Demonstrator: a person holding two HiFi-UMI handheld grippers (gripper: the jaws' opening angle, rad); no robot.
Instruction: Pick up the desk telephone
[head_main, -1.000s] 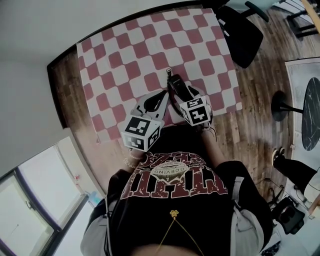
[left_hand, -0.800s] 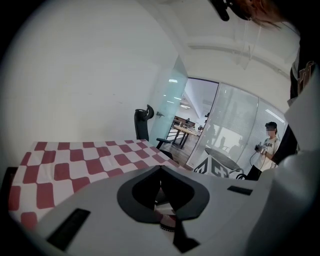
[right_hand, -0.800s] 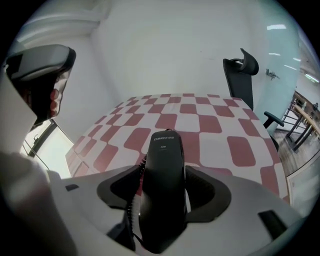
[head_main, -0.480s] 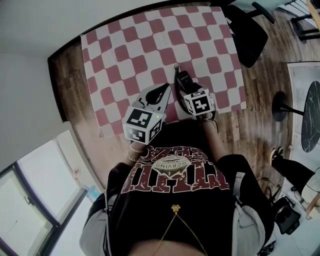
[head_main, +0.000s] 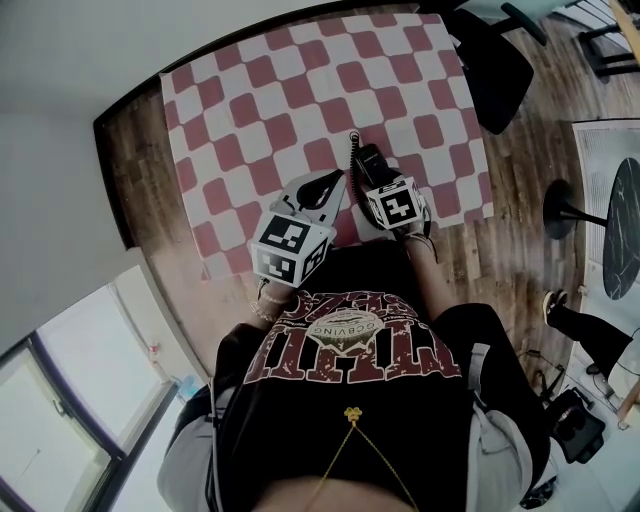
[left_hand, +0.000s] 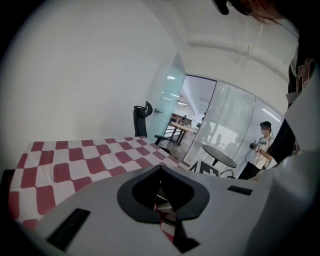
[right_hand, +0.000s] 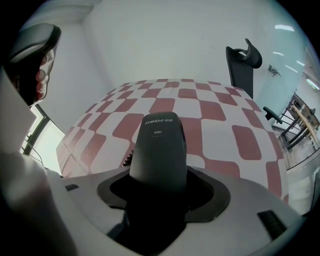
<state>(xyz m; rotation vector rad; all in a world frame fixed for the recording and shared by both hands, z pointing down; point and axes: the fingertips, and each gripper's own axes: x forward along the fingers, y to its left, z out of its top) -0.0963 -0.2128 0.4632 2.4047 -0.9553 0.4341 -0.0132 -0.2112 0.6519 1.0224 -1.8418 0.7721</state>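
Note:
A black telephone handset (head_main: 367, 164) (right_hand: 158, 148) stands clamped in my right gripper (head_main: 374, 176) (right_hand: 158, 200), which is shut on it above the near edge of the red-and-white checked table (head_main: 300, 90). Its coiled cord (head_main: 352, 150) runs from it across the cloth. No telephone base shows in any view. Just left of the handset my left gripper (head_main: 325, 188) (left_hand: 164, 200) is shut with nothing in it, and only checked cloth shows through the hole between its jaws. Both grippers sit close to the person's chest.
A black office chair (head_main: 490, 60) (right_hand: 245, 60) stands at the table's far right corner. A round dark table (head_main: 625, 230) (left_hand: 220, 155) is on the wooden floor to the right. A person (left_hand: 260, 145) stands by the glass wall. A window (head_main: 60, 400) lies at the lower left.
The left gripper has drawn back a little toward the body. The right gripper keeps its hold on the handset in nearly the same place.

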